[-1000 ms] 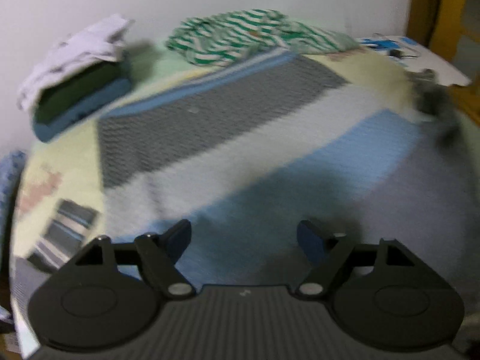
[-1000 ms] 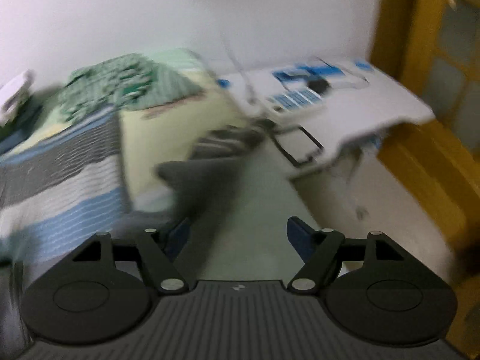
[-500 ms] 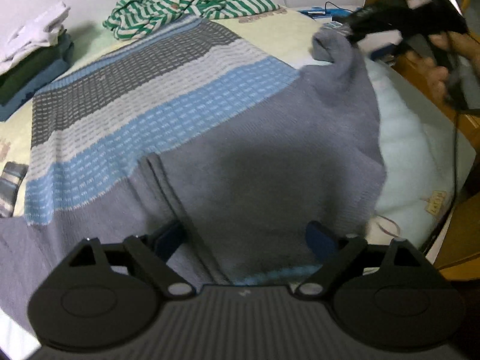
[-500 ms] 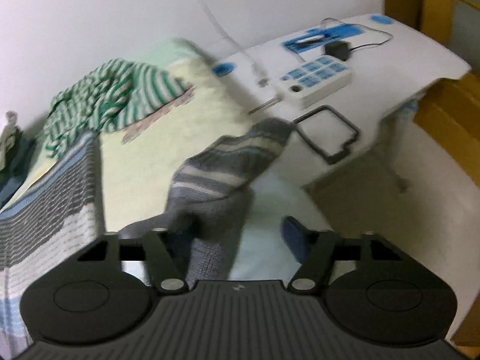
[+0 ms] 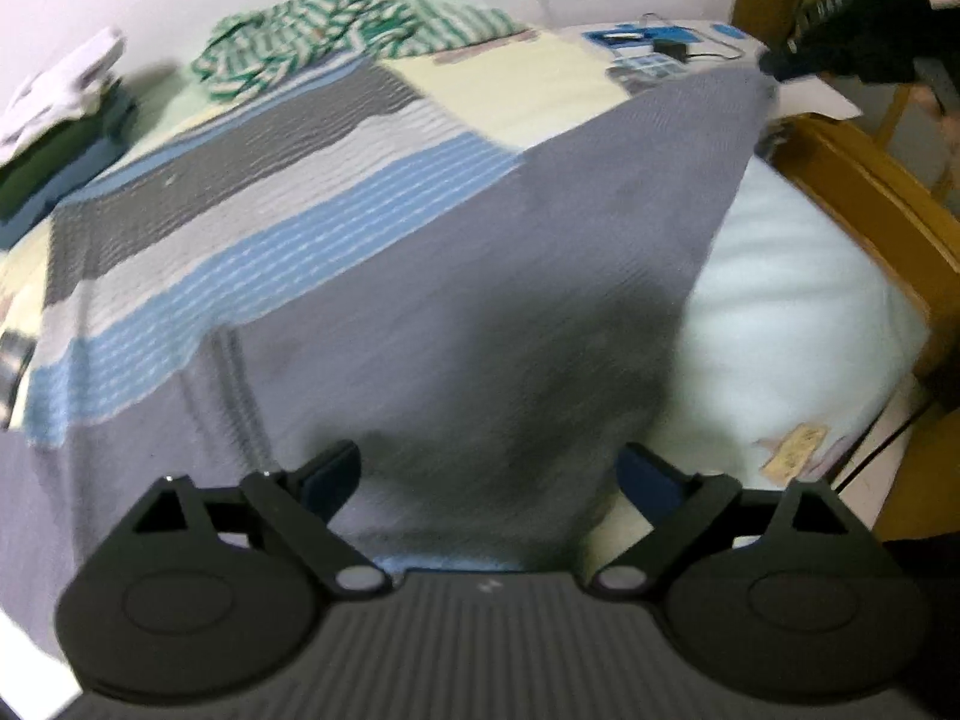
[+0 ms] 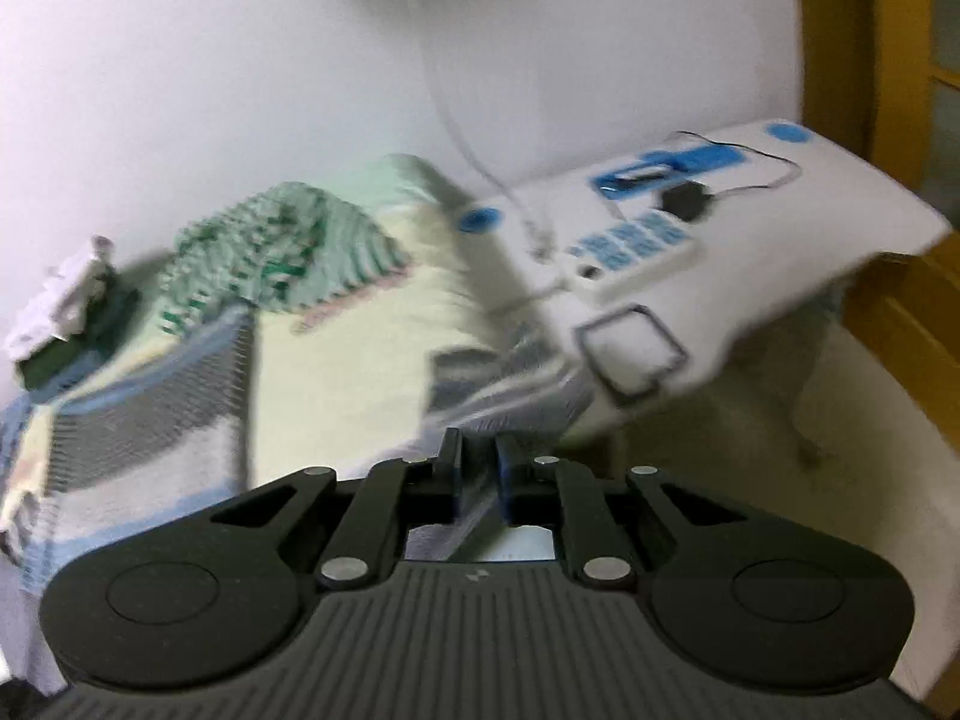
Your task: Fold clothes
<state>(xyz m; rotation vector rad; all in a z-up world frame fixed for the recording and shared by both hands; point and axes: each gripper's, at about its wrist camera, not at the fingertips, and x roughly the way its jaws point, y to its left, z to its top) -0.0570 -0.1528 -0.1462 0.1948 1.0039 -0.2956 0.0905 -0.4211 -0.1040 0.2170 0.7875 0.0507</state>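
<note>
2 sets of tongs work 1 garment here: the left tongs (image 5: 486, 474) hang over the near hem with jaws spread wide and opening, the fabric lying below them and nothing pinched. Under them the grey knitted sweater with blue, pale grey and dark grey stripes (image 5: 420, 276) lies spread across the bed (image 5: 798, 276), its plain grey lower part nearest and the striped chest running away to the left. At its right side 1 sleeve rises off the mattress in a taut slope to the right tongs (image 6: 477, 468), whose jaws are closing onto the striped cuff (image 6: 510, 354), the knit visibly caught between them. Judging by the sag and ribbing, this is soft, stretchy, fairly light cloth that drapes and drags, not slippery; cuffs, shoulder seams and hem corners look like the firmest places to pinch. Farther back a crumpled green-and-white striped garment (image 5: 336, 30) sits near the wall, with a stack of folded clothes (image 5: 54, 132) at far left
</note>
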